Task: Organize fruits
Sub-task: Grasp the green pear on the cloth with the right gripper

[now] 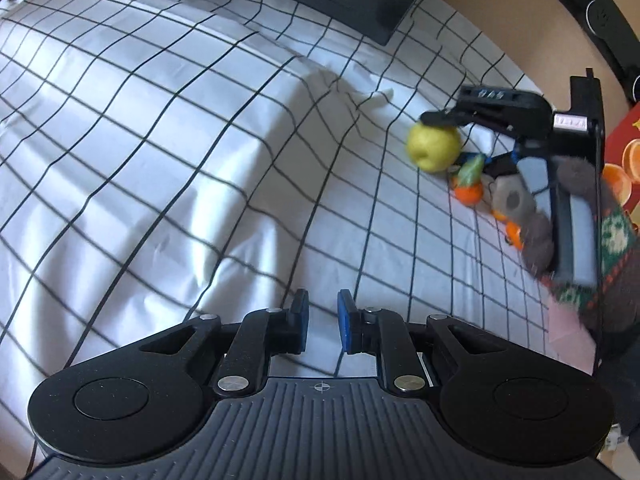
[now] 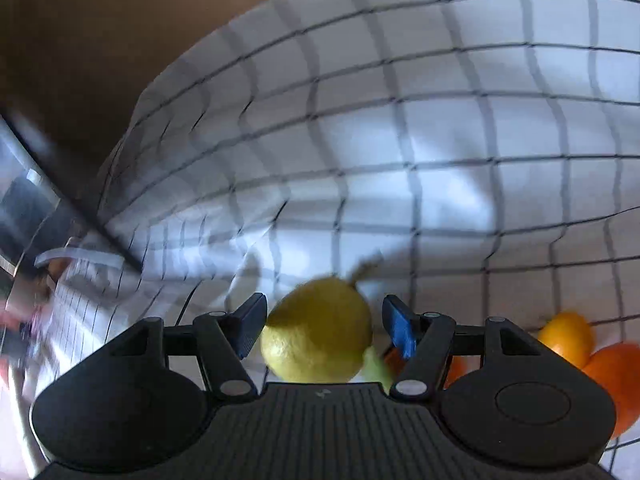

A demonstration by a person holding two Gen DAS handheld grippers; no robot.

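Two sets of jaws: the right gripper (image 2: 324, 322) pinches a round, dimpled yellow fruit (image 2: 318, 338) above the checked bedsheet (image 2: 400, 140). Only the left view shows the left gripper (image 1: 323, 326), nearly shut and empty, and the gloved hand (image 1: 532, 216).

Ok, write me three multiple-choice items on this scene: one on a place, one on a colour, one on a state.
1. Where is the yellow fruit?
A. Between the fingers of the right gripper
B. In a bowl
C. On the floor

2. What colour are the grid lines on the white sheet?
A. Red
B. Black
C. Green

3. How does the left gripper stand?
A. Wide open
B. Shut on an orange
C. Nearly closed, with nothing held

Key: 1 A, since the right wrist view shows the fruit between the two blue pads. 2 B, since both views show dark lines on white cloth. 3 C, since only sheet shows in the narrow gap between its pads.
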